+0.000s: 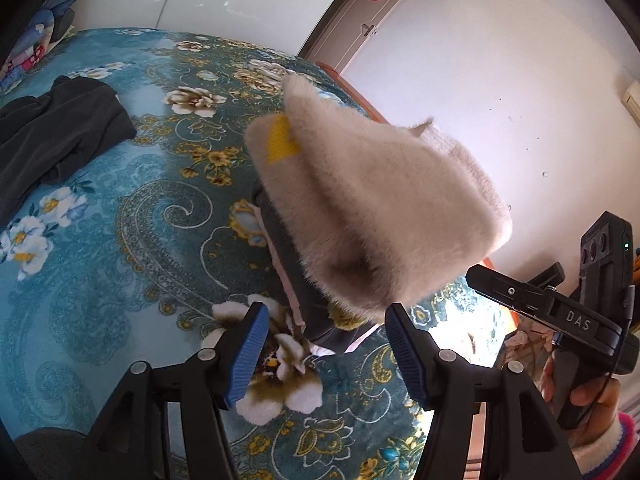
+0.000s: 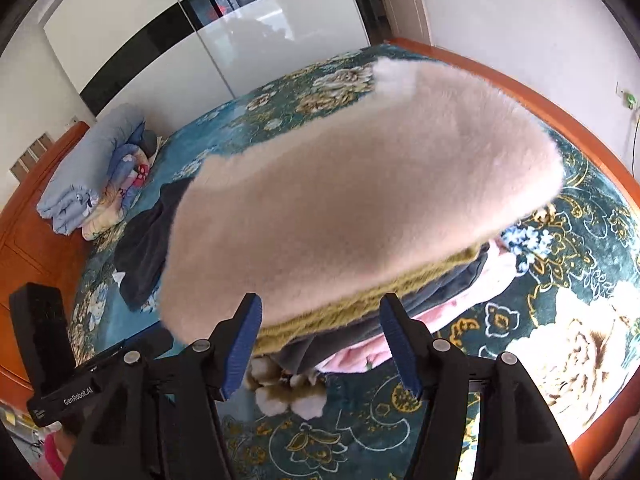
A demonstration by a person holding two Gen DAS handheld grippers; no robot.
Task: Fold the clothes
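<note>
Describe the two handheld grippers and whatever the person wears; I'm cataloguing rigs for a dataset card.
Both the left gripper and the right gripper have black plastic linkage arms with silver pivot rivets and ribbed blue pads. The right unit's black body is marked "DAS"; the left's reads "GenRobot.AI". A thin black cable runs by the hand. The fuzzy cuff is cream, blue and pink.

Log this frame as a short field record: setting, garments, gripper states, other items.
setting: bed with teal floral cover
stack: fluffy beige garment on top of folded stack, over olive layer, dark layer and pink layer
unfolded: dark garment lying crumpled, apart from stack
left gripper: open, empty
right gripper: open, empty
other: folded bedding at headboard; wardrobe; door
</note>
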